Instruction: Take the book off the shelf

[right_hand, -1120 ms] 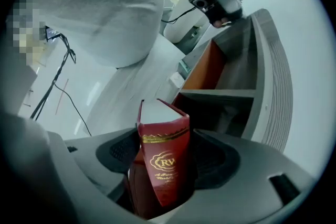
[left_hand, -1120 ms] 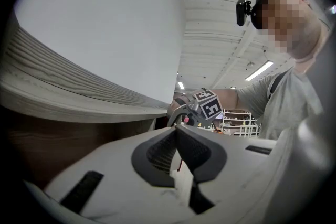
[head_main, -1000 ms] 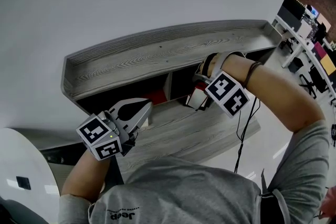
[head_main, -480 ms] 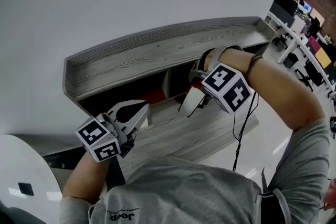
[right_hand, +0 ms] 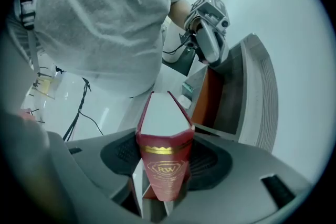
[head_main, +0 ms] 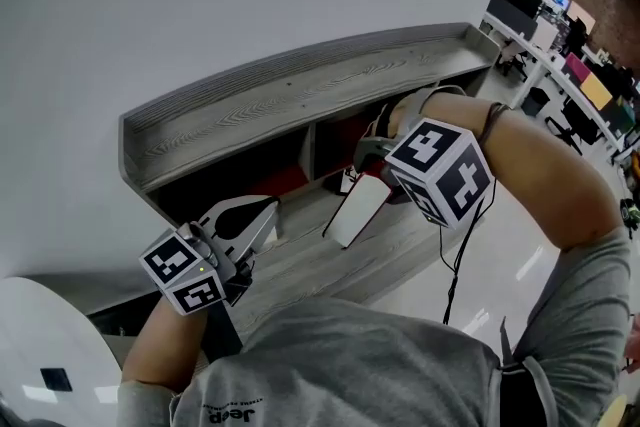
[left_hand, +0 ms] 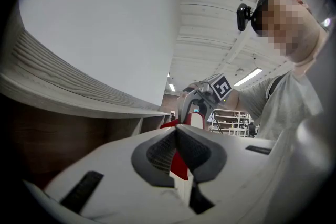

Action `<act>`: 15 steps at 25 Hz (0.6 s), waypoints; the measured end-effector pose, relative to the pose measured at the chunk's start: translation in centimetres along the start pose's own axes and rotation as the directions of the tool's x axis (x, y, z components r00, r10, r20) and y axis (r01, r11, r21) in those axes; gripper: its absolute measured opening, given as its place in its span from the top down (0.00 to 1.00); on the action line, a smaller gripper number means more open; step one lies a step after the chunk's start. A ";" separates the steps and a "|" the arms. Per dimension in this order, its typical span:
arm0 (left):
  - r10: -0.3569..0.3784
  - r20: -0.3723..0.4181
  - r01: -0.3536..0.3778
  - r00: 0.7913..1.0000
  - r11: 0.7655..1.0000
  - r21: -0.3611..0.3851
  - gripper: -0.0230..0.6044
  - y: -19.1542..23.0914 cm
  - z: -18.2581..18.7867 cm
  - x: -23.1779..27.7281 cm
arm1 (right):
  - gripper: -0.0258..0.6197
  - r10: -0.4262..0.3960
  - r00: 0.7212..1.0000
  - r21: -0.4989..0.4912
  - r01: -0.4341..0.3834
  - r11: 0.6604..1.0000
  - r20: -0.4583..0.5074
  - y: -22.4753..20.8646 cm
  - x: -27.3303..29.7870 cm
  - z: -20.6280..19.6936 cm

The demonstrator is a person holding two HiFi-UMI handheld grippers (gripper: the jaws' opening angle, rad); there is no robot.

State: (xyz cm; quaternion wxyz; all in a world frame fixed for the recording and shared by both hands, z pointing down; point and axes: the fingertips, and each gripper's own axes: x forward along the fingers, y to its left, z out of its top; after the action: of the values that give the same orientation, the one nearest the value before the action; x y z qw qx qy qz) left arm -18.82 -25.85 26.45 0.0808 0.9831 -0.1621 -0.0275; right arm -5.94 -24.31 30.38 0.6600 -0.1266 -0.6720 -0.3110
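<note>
A red book (head_main: pixel 352 213) with white page edges tilts out of the grey wooden shelf (head_main: pixel 300 95), clear of its right compartment, with my right gripper (head_main: pixel 372 177) shut on it. In the right gripper view the pads press both covers by the gold-stamped spine (right_hand: pixel 164 170) of the book, with my right gripper (right_hand: pixel 165 149) around it. My left gripper (head_main: pixel 272 212) hovers shut in front of the left compartment, apart from the book. Its jaws (left_hand: pixel 177 134) meet at the tips, and the right gripper with the book (left_hand: pixel 195 119) shows beyond them.
Something red (head_main: pixel 288 181) stays in the left compartment. A lower shelf board (head_main: pixel 330 265) juts out beneath both grippers. A cable (head_main: pixel 460 255) hangs under my right forearm. A white round table (head_main: pixel 40 355) sits lower left, and office desks (head_main: pixel 560 65) stand far right.
The right gripper has drawn the book out of the compartment toward me, so its white pages now show. The left gripper has hardly moved.
</note>
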 end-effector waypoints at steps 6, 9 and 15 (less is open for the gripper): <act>-0.064 -0.006 0.064 0.998 0.998 -0.017 0.92 -1.4 -0.8 0.6 | 0.56 0.016 0.999 0.120 -0.022 0.992 0.046 2.9 -0.4 0.5; -0.094 -0.017 0.093 0.995 0.995 -0.027 0.92 -2.0 -1.4 1.4 | 0.56 0.034 0.999 0.170 -0.038 0.985 0.027 4.7 0.0 -0.5; -0.142 -0.044 0.139 0.989 0.989 -0.051 0.92 -2.8 -2.7 3.4 | 0.56 0.071 0.997 0.286 -0.064 0.956 -0.013 8.3 1.4 -4.3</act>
State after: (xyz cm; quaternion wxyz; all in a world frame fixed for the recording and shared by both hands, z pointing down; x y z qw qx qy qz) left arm -14.49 -23.89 28.53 0.1058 0.9902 -0.0897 -0.0137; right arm 2.26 -20.73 33.49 0.6894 -0.0494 -0.6974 -0.1895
